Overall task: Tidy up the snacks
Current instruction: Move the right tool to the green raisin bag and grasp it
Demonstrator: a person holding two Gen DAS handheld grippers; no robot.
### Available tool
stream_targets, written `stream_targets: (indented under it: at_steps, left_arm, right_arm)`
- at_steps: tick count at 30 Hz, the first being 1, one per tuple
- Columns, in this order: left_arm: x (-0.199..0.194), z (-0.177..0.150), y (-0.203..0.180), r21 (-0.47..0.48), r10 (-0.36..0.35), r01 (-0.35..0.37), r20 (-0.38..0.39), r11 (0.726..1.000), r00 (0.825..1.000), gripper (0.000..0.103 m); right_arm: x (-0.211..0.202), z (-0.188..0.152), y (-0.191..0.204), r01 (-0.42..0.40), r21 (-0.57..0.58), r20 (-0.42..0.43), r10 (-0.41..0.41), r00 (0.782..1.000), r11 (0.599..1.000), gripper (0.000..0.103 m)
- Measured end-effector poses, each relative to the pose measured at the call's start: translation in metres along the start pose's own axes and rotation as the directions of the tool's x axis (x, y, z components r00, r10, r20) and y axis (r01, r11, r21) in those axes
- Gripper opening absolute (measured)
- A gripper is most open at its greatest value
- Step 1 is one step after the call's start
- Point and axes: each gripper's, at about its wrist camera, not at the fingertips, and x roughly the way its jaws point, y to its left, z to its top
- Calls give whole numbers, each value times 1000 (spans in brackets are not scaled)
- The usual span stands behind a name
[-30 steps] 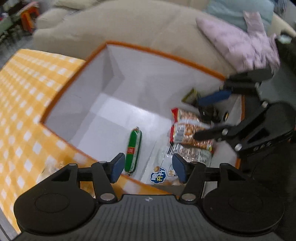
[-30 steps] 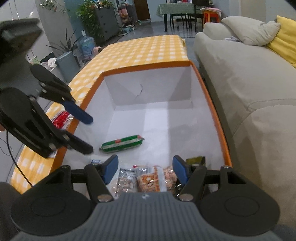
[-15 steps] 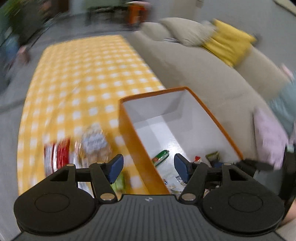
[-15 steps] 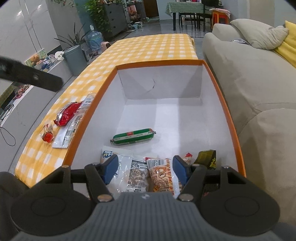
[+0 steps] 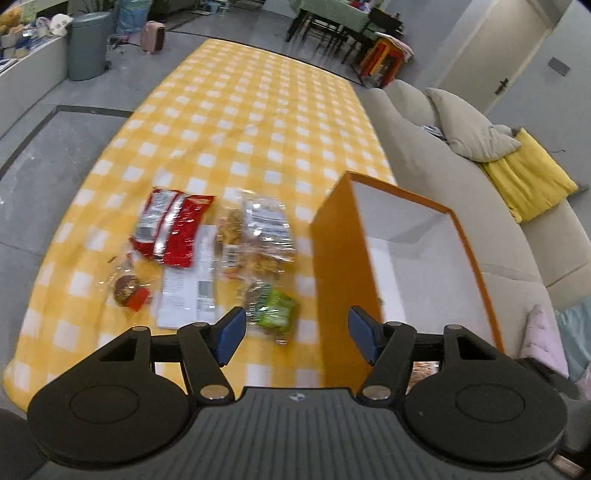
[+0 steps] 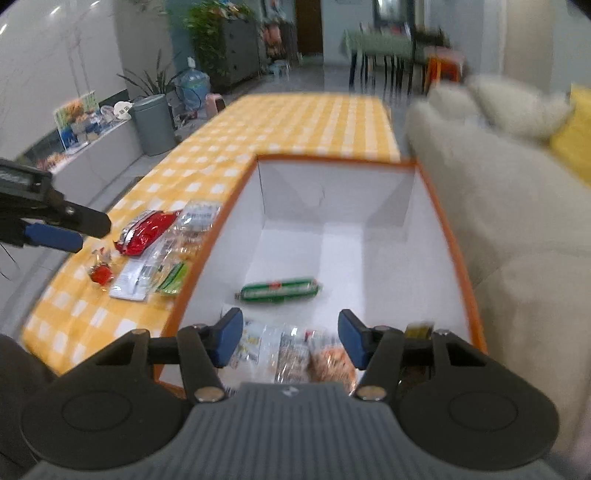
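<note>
A: Snacks — where?
B: Red packet (image 5: pixel 170 226) and green packet (image 5: pixel 275 311) lie left of the orange box (image 5: pixel 341 258); a green sausage (image 6: pixel 279 290) lies inside it.
A: Fingers?
B: Left gripper (image 5: pixel 293 334) spread wide, empty; right gripper (image 6: pixel 290 339) has just been closing, empty.

Home living room: beige sofa (image 5: pixel 443 177) with cushions (image 5: pixel 469 125), checked tablecloth (image 5: pixel 251 110), dining table (image 6: pixel 376 42), houseplants (image 6: pixel 210 29), bin (image 5: pixel 86 44).

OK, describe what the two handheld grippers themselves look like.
Both are alike. The left gripper and right gripper each have a ribbed dark grey body with a small logo, two round black discs, black linkage arms with silver pivot pins, and blue pads on the fingertips. No cables, sleeves or hands show.
</note>
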Motion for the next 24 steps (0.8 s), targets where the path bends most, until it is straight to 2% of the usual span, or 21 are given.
stream_targets:
  at_steps: [3, 8, 11, 14, 18, 22, 24]
  left_arm:
    - [5, -6, 16, -40, 22, -23, -25, 999, 999, 75]
    - [7, -14, 51, -102, 44, -48, -42, 994, 998, 75]
    - [8, -13, 73, -135, 11, -16, -38, 991, 999, 75]
    - [13, -12, 94, -183, -37, 27, -52, 983, 998, 75]
    - [23, -12, 113, -240, -54, 34, -79, 970, 995, 75]
    - [34, -10, 121, -265, -70, 37, -118, 964, 991, 75]
    - [38, -8, 124, -273, -95, 59, -122, 960, 988, 75]
  right_arm:
    - [-10, 5, 19, 8, -46, 59, -5, 998, 999, 55]
    - [-17, 7, 61, -53, -177, 132, 77, 988, 983, 55]
    - [-7, 6, 87, -46, -233, 143, 81, 986, 971, 56]
    - [13, 6, 112, -54, -315, 78, 83, 994, 948, 54]
    - [41, 7, 136, -54, -440, -11, 55, 998, 897, 53]
    - [71, 16, 147, -90, -552, -114, 33, 993, 829, 53]
    - [86, 20, 151, -108, -579, -165, 13, 986, 808, 53]
